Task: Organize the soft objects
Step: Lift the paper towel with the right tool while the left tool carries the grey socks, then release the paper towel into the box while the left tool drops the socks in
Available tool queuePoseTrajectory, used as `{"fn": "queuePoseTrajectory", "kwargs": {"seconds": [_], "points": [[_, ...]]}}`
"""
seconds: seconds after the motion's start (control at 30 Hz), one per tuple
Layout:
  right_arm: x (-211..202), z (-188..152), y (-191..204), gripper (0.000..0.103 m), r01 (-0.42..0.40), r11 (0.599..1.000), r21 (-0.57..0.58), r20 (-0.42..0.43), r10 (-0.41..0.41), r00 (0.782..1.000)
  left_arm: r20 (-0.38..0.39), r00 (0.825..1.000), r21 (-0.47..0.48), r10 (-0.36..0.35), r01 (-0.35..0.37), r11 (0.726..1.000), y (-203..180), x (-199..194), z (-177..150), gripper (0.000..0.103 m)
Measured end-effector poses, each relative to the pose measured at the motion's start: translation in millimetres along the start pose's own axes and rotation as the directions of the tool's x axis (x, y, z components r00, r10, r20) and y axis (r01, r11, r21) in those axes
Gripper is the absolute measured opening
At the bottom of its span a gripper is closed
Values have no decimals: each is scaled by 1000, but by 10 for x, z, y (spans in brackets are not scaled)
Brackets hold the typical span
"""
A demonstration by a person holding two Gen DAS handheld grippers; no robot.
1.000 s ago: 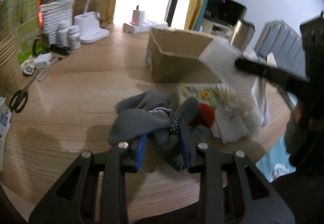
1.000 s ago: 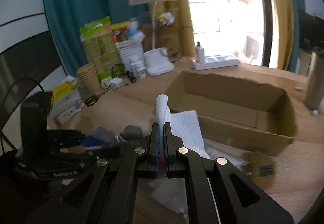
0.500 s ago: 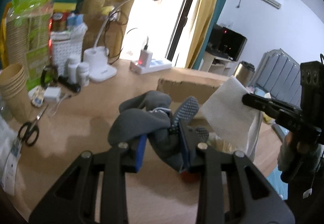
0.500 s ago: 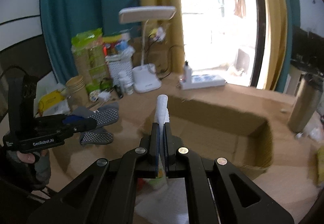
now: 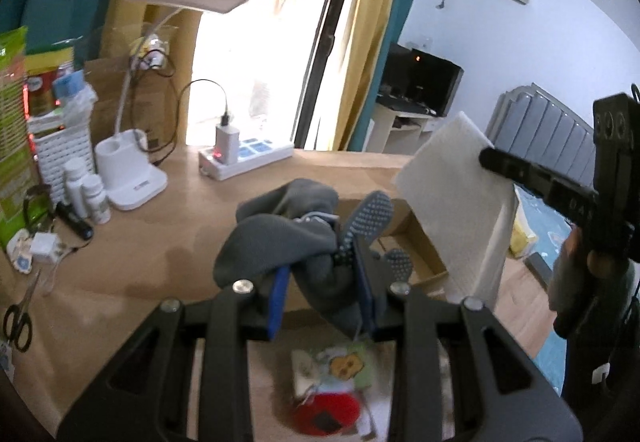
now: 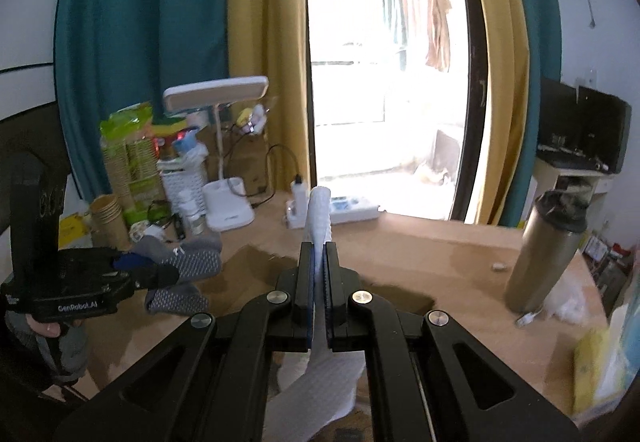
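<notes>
My left gripper (image 5: 320,270) is shut on a bundle of grey socks (image 5: 280,234) with dotted soles and holds it in the air above the near edge of the open cardboard box (image 5: 416,250). It also shows in the right wrist view (image 6: 160,274) with the socks (image 6: 192,262). My right gripper (image 6: 319,262) is shut on a white paper towel (image 6: 320,214), which hangs down below the jaws. In the left wrist view the towel (image 5: 460,202) hangs over the box's right side, held by the right gripper (image 5: 492,162).
A small colourful cloth and a red item (image 5: 332,414) lie on the wooden table (image 5: 152,250) below my left gripper. A white desk lamp (image 5: 136,178), power strip (image 5: 244,158), bottles, scissors (image 5: 18,326) and a steel flask (image 6: 548,254) stand around.
Both grippers have risen from the table with their loads. The socks moved up and toward the box; the towel was lifted off the table and now hangs over the box.
</notes>
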State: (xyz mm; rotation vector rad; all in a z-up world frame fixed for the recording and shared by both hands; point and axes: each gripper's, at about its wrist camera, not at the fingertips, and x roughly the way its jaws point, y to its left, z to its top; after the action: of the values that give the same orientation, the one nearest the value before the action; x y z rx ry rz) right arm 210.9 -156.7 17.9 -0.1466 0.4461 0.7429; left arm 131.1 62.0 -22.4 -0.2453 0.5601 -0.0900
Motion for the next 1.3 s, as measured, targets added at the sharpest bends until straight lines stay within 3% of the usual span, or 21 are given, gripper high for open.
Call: {"fn": "queuePoseTrajectory", "kwargs": {"seconds": [0.63,0.97,1.2,1.3], "points": [[523,130,-654,5,33,999,38,12,-34,999,-36,999,-2,5,-5,1000,-44,561,197,32],[841,-473,-583,5,18,996,89,-172,-2,985,-107,994,-14,-9,7,1000,-28,785,71,32],[998,-813,-447,5,12,995,102,-321,22,947,-162,987,-18,-6,3,1000,-63,890,-2,33],[989,-820,-424,5,5,995,100,-337,29,941,-177,984,-17,-8,5,1000,-78,914,-17,36]]}}
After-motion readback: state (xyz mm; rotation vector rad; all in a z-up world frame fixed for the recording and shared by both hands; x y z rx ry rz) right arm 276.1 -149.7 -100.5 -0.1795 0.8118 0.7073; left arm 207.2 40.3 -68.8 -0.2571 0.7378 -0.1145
